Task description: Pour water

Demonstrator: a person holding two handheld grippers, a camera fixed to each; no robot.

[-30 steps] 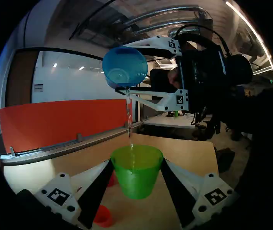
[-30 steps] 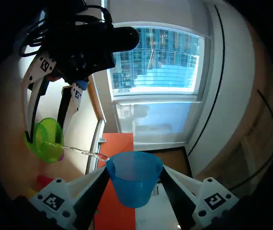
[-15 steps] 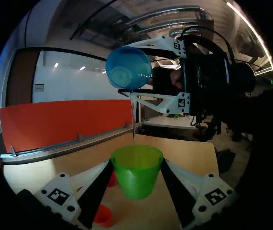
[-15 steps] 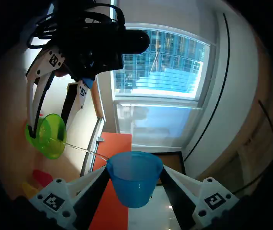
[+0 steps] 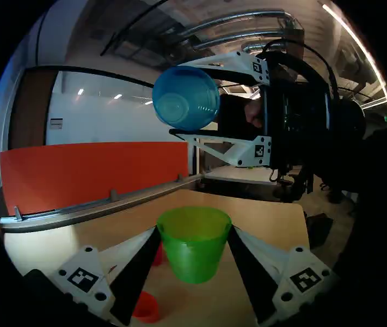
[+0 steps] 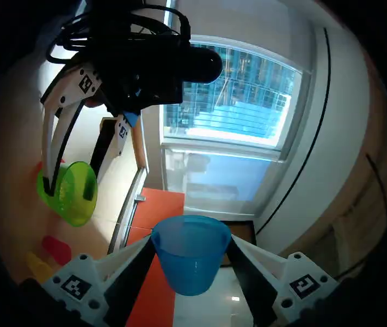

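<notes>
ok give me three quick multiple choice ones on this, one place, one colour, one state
1. In the left gripper view, where is the blue cup against the green cup? A above, B below, C inside.
2. The left tool grips a cup of which colour? A red, B blue, C green.
3. The blue cup is: A upright, B tipped on its side, C let go.
1 A: it hangs higher. 2 C: green sits between its fingers. 3 B: the right tool holds it mouth sideways.
</notes>
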